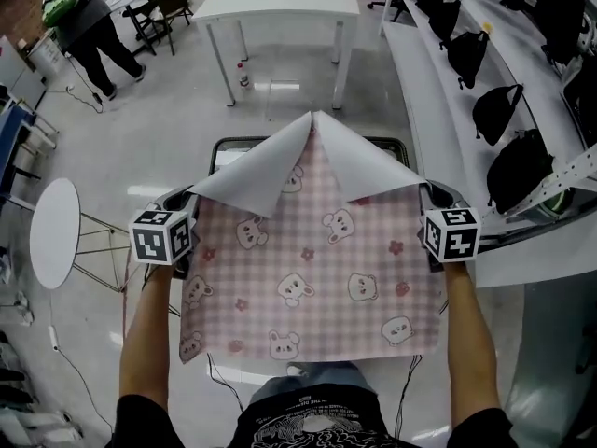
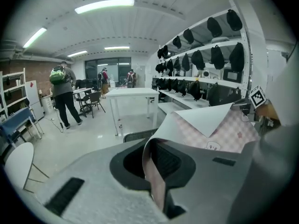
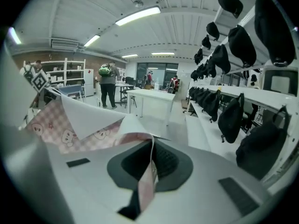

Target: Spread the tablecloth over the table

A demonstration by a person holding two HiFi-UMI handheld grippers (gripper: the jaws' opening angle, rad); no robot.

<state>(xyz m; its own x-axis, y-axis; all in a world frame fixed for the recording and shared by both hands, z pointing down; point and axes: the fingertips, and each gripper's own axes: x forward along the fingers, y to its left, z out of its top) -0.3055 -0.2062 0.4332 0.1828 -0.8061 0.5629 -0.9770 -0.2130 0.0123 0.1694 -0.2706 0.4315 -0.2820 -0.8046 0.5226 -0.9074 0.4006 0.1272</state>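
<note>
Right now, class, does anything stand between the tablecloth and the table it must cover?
Nothing visible does. The left gripper and right gripper are shut on the tablecloth, held above the table. The table's far strip shows nothing on it; the rest is hidden by the tablecloth.

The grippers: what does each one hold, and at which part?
Both are shut on the pink checked tablecloth: the left gripper on its left edge, the right gripper on its right edge, where the far corners fold over.
</note>
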